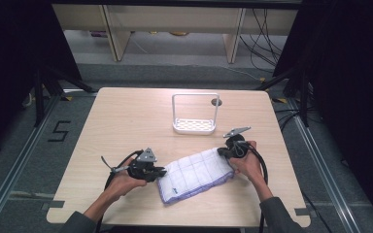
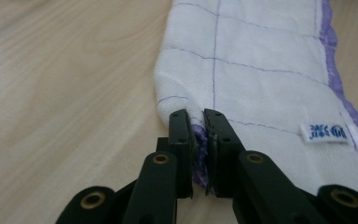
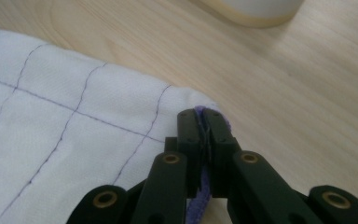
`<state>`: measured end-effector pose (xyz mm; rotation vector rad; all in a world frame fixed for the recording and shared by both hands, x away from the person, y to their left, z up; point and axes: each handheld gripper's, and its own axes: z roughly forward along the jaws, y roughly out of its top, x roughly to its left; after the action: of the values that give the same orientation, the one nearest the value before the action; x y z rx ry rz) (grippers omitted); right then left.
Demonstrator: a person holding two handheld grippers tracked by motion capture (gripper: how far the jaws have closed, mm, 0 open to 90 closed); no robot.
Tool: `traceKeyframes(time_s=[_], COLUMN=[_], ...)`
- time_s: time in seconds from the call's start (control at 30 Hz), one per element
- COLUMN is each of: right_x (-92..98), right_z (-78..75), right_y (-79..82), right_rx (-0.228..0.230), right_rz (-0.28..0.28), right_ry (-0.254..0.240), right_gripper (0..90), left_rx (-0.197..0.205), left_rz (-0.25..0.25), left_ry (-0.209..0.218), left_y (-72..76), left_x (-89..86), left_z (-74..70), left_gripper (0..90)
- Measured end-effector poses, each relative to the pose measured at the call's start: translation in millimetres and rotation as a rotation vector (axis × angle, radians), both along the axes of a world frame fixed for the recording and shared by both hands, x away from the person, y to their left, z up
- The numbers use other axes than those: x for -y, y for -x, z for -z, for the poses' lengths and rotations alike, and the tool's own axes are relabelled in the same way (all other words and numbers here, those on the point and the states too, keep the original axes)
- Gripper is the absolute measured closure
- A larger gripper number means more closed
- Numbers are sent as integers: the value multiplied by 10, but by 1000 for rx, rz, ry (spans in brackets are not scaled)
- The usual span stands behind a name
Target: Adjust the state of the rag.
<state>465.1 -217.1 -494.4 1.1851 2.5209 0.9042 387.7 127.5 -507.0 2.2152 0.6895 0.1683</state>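
Table (image 1: pixel 126 116) bears a rack (image 1: pixel 195 114); left tongs (image 2: pixel 199 120) reveal the cloth's (image 2: pixel 261 56) label (image 2: pixel 326 132)

I was working in what looked like a lab or recording rig, not a home. My light wood table (image 1: pixel 126 121) stood alone on grey carpet tiles (image 1: pixel 19 160), w/ metal floor rails (image 1: pixel 14 167) running along both sides & a black "5" (image 1: pixel 58 131) marked on the floor. Black curtains (image 1: pixel 9 58) closed off left & right. Loose cables (image 1: pixel 264 34) hung at the back near plain wooden benches (image 1: pixel 175 22). Black stand legs (image 1: pixel 43 87) were braced beside the table.
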Motion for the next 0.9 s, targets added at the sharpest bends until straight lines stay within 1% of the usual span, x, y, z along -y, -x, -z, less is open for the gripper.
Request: traceKeyframes(time_s=[0.03, 0.07, 0.1, 0.13, 0.17, 0.2, 0.23, 0.27, 0.3, 0.33, 0.37, 0.4, 0.43, 0.47, 0.5, 0.53, 0.57, 0.6, 0.63, 0.67, 0.73, 0.77, 0.8, 0.83, 0.87, 0.9], right_x=[-21, -66, -95, -125, -152, -188, -212, -257, -283, -317, -353, -384, -419, -454, -481, -521, -558, -599, -641, -685, -762, -798, -832, -852, -885, -911], right_z=[7, 10, 1, 14, 1, -24, -17, -21, -15, -7, -22, -15, -9, -10, -19, -22, -28, -25, -30, -31, -33, -33, -31, -31, -41, -41], right_y=[-25, -65, -77, -111, -137, -147, -189, -200, -228, -247, -256, -281, -285, -298, -322, -335, -349, -360, -373, -381, -406, -419, -451, -446, -453, -461], right_rx=[2, -5, -20, -2, -10, -40, -17, -38, -30, -30, -49, -37, -44, -48, -35, -42, -47, -46, -47, -53, -59, -57, -45, -50, -58, -53], right_rz=[-6, -15, -17, -29, -38, -33, -61, -50, -65, -76, -76, -101, -100, -100, -132, -146, -155, -168, -182, -185, -207, -210, -246, -236, -246, -255], right_ry=[-2, 1, -6, -10, -12, -9, -4, -7, -7, -14, -11, -6, -19, -8, 7, 8, 13, 12, 25, 23, 24, 36, 41, 39, 45, 49], right_gripper=[868, 868, 868, 869, 870, 870, 870, 870, 869, 869, 869, 869, 869, 869, 869, 869, 869, 869, 869, 869, 870, 869, 870, 870, 870, 870], left_rx=[0, -1, -7, 3, 2, 2, 1, -1, 2, 6, 5, 14, 2, 24, 28, 33, 26, 28, 28, 35, 26, 30, 28, 40, 41, 38], left_rz=[13, 15, 8, 20, 34, 35, 36, 41, 44, 60, 56, 66, 50, 74, 82, 94, 88, 94, 90, 103, 100, 101, 97, 104, 106, 101], left_ry=[-11, -6, 5, 7, -11, -7, 2, 4, -12, -12, -11, -22, 9, -16, -11, -24, -2, -7, -2, -10, 0, 2, 12, 3, -7, 7], left_y=[53, 84, 132, 168, 204, 244, 286, 326, 364, 399, 451, 472, 527, 549, 589, 619, 659, 685, 715, 727, 780, 801, 814, 831, 847, 872], left_x=[-3, -2, 5, 10, 4, 12, 23, 29, 26, 30, 41, 44, 75, 76, 95, 101, 127, 142, 169, 183, 248, 283, 301, 333, 354, 389], left_z=[-3, -2, -1, -1, -10, -7, -1, 1, -7, -15, -19, -24, -12, -22, -25, -34, -30, -27, -17, -17, -12, -8, -3, -2, 0, 1], left_gripper=[816, 816, 816, 816, 816, 815, 815, 814, 814, 814, 814, 814, 813, 813, 813, 812, 812, 811, 811, 811, 809, 806, 804, 803, 801, 801])
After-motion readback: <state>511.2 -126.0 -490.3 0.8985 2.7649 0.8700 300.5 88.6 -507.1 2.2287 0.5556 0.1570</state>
